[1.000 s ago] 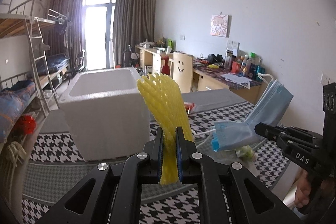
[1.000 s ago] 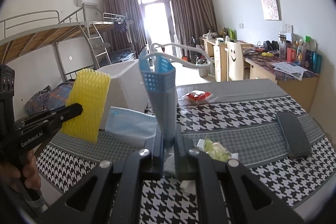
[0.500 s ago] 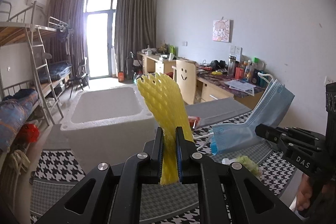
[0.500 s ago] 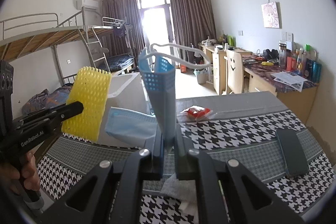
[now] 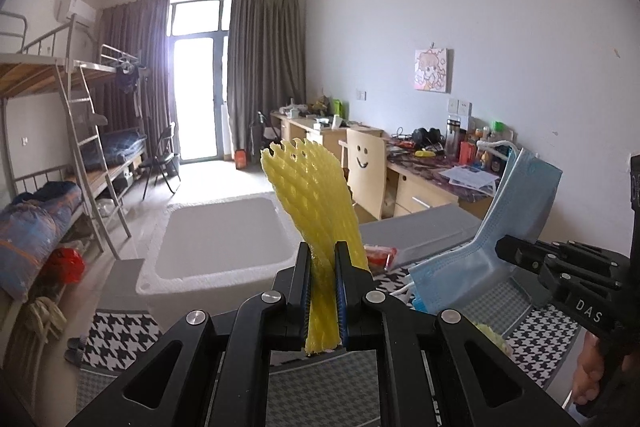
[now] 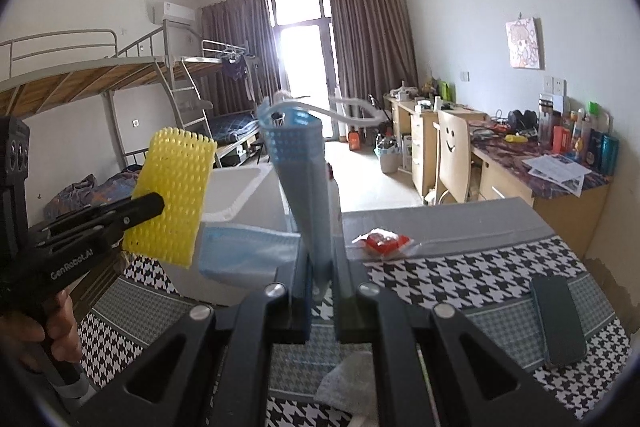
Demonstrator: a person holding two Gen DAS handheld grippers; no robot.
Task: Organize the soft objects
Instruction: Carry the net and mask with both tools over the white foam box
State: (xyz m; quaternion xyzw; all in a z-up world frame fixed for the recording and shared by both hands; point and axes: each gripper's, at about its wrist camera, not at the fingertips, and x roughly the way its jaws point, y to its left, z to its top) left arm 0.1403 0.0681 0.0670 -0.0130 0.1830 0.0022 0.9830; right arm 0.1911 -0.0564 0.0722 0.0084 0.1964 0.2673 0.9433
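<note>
My left gripper (image 5: 322,259) is shut on a yellow foam net sleeve (image 5: 316,203) that stands up between the fingers; the sleeve also shows in the right wrist view (image 6: 172,195). My right gripper (image 6: 322,259) is shut on a blue face mask (image 6: 304,187), which also shows in the left wrist view (image 5: 496,239) beside the right gripper (image 5: 500,249). Both are held above the table, just in front of an open white foam box (image 5: 216,247), whose rim also shows in the right wrist view (image 6: 240,191).
The table has a houndstooth cloth (image 6: 480,279). On it lie a red packet (image 6: 384,241), a dark flat case (image 6: 558,323), a greenish crumpled wrapper (image 5: 490,333) and a white tissue (image 6: 348,383). Desks (image 6: 540,179) and a bunk bed (image 6: 100,87) stand behind.
Both grippers have risen with their loads. The foam box has dropped lower in the left wrist view and its open inside now shows.
</note>
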